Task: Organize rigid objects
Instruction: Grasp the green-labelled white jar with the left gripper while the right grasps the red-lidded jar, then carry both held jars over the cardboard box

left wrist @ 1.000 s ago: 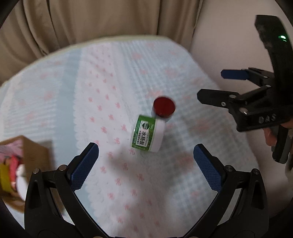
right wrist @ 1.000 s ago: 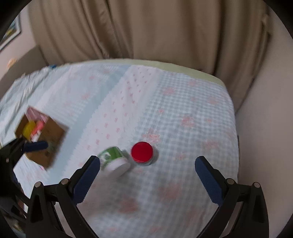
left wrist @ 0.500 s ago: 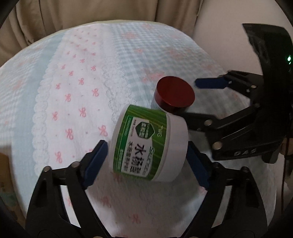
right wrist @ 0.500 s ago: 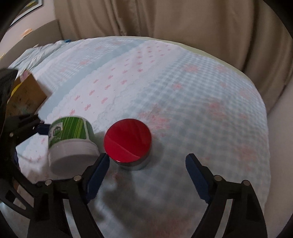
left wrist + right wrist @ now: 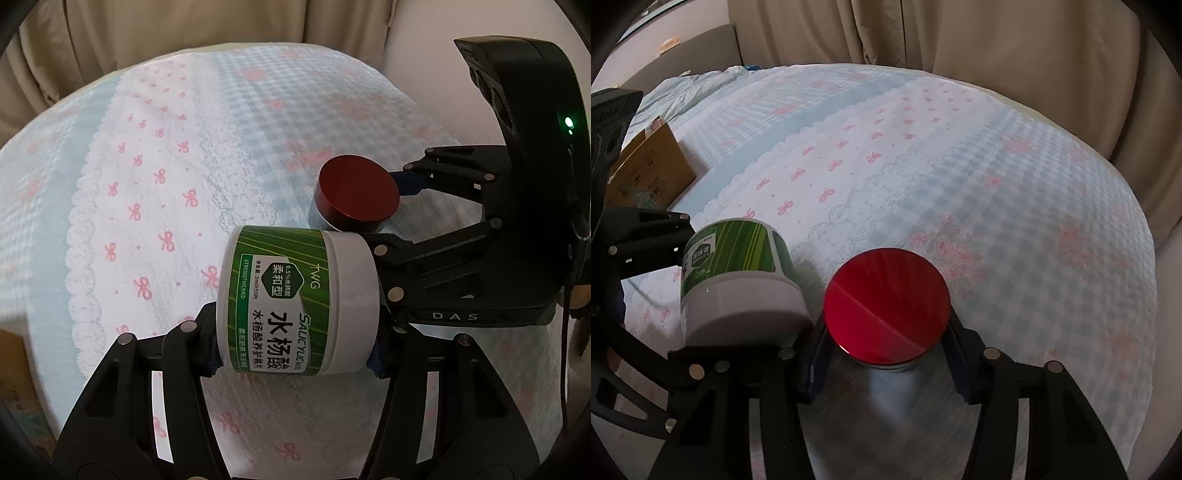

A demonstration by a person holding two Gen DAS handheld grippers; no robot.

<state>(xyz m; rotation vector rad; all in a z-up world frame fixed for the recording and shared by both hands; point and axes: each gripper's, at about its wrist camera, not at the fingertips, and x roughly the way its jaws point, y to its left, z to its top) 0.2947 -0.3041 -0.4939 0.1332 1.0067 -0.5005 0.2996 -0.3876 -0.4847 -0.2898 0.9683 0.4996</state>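
Green-labelled jar (image 5: 295, 306) clamped in left tongs (image 5: 295, 354), red-lidded jar (image 5: 886, 306) in right tongs (image 5: 886, 369).

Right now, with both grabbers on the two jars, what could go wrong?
The green jar lies sideways in the left gripper, held by its round ends, so it may slip. The red-lidded jar sits right beside it, and the right gripper nearly touches the green jar, so lifting could bump them.

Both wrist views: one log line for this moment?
left gripper: shut on green-label jar | right gripper: shut on red-lid jar | bedspread
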